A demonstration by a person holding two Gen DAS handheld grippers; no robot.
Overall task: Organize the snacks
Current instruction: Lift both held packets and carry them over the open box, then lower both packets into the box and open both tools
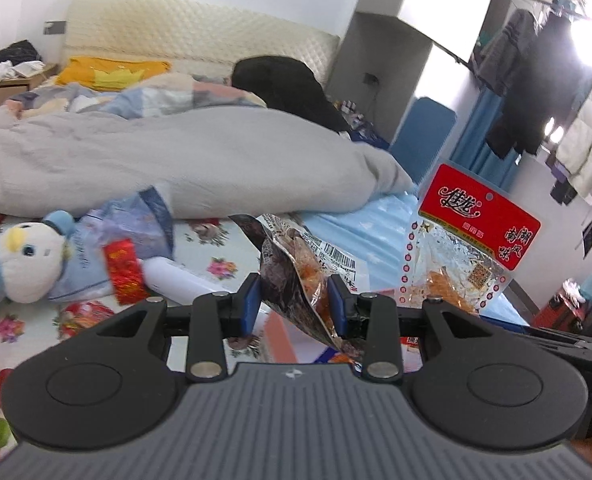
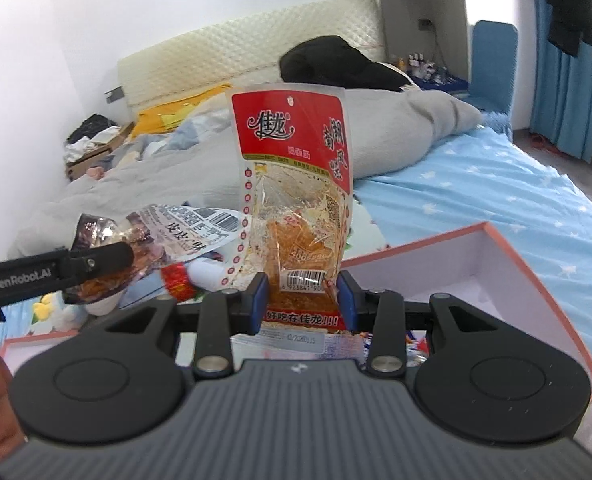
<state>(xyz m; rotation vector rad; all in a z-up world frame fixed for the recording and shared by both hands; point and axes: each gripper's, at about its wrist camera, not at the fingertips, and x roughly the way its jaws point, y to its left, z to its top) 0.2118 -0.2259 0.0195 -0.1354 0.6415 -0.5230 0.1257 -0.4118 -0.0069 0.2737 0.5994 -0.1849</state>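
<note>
- Holding two packets at once, one per gripper, both lifted clear of the bed.
- Left gripper [image 1: 294, 304]: jaws narrow, pinched on the dark crumpled snack packet [image 1: 296, 276]; packet sits skewed between the pads, its barcoded end fanning out ahead of the jaws, tail hanging below them.
- Judgement: grip is off-centre, so the left hand should avoid any quick roll or the packet may slip.
- Right gripper [image 2: 303, 302]: jaws narrow, clamped on the bottom seal of the red-label snack packet [image 2: 296, 168], which stands upright above the jaws.
- Pink-edged box [image 2: 496, 256] lies open just beyond and right of the right jaws, likely the drop target.
- Judgement: lower the right packet in first, tilting it flat before release; bring the left one after, keeping the grippers apart.
</note>
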